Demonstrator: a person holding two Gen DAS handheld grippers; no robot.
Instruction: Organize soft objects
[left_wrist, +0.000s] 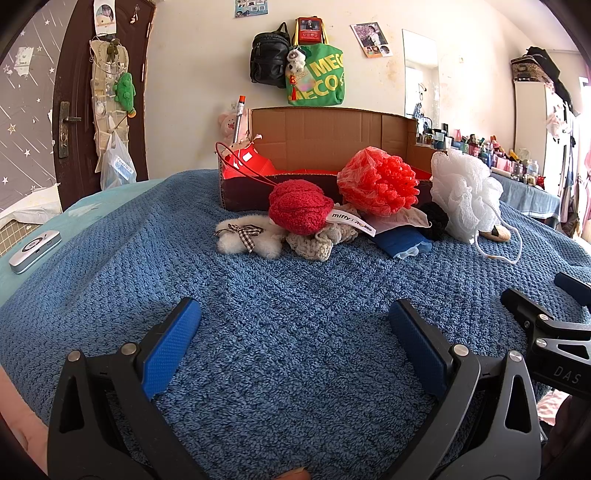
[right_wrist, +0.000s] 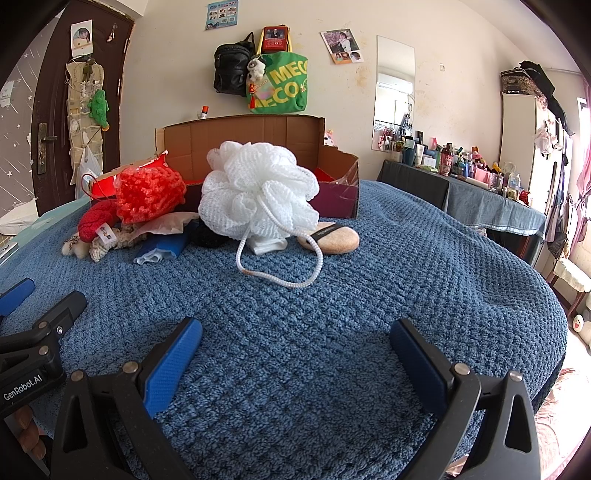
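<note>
A heap of soft things lies on the blue blanket (left_wrist: 280, 332) in front of an open cardboard box (left_wrist: 332, 133): a red fuzzy ball (left_wrist: 299, 212), a red mesh puff in plastic (left_wrist: 376, 181), a white bath pouf (left_wrist: 461, 192), a white fluffy toy with a checked bow (left_wrist: 243, 236), a beige knit piece (left_wrist: 314, 243), a blue cloth (left_wrist: 404, 240). In the right wrist view the pouf (right_wrist: 258, 188) sits centre, with a tan sponge pad (right_wrist: 332, 238) beside it. My left gripper (left_wrist: 293, 343) and right gripper (right_wrist: 295, 358) are both open, empty, low over the blanket, short of the heap.
A white device (left_wrist: 35, 251) lies at the left edge of the bed. Bags hang on the wall (left_wrist: 314, 74) behind the box. A door (left_wrist: 92, 92) is at far left. A cluttered table (right_wrist: 472, 177) stands at the right. The right gripper's body shows at the left view's right edge (left_wrist: 554, 332).
</note>
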